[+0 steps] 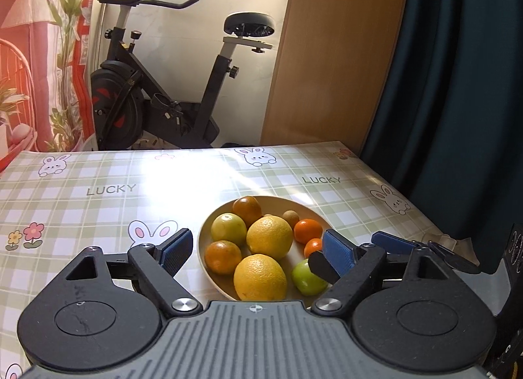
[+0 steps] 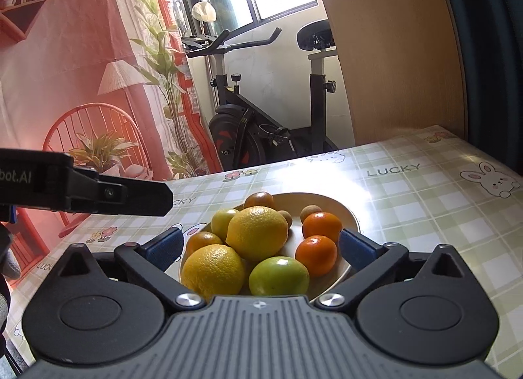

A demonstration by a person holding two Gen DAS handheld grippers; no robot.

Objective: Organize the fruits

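A beige bowl (image 1: 305, 207) on the checked tablecloth holds several fruits: two large yellow lemons (image 1: 269, 236), a green apple (image 1: 305, 277), small orange tangerines (image 1: 307, 231), darker oranges (image 1: 246, 210) and small brown round fruits (image 1: 290, 216). My left gripper (image 1: 258, 248) is open and empty, hovering above the bowl's near side. My right gripper (image 2: 261, 246) is open and empty too, its fingers spanning the bowl (image 2: 327, 202), with a lemon (image 2: 257, 232) and the green apple (image 2: 278, 276) between them. A finger of the right gripper (image 1: 392, 245) shows beside the left one.
The table (image 1: 98, 202) has a green plaid cloth with bunnies. An exercise bike (image 1: 157, 84) stands behind its far edge, a wooden panel (image 1: 333, 52) and dark curtain (image 1: 457, 84) to the right. The left gripper's body (image 2: 98, 194) juts in from the left in the right wrist view.
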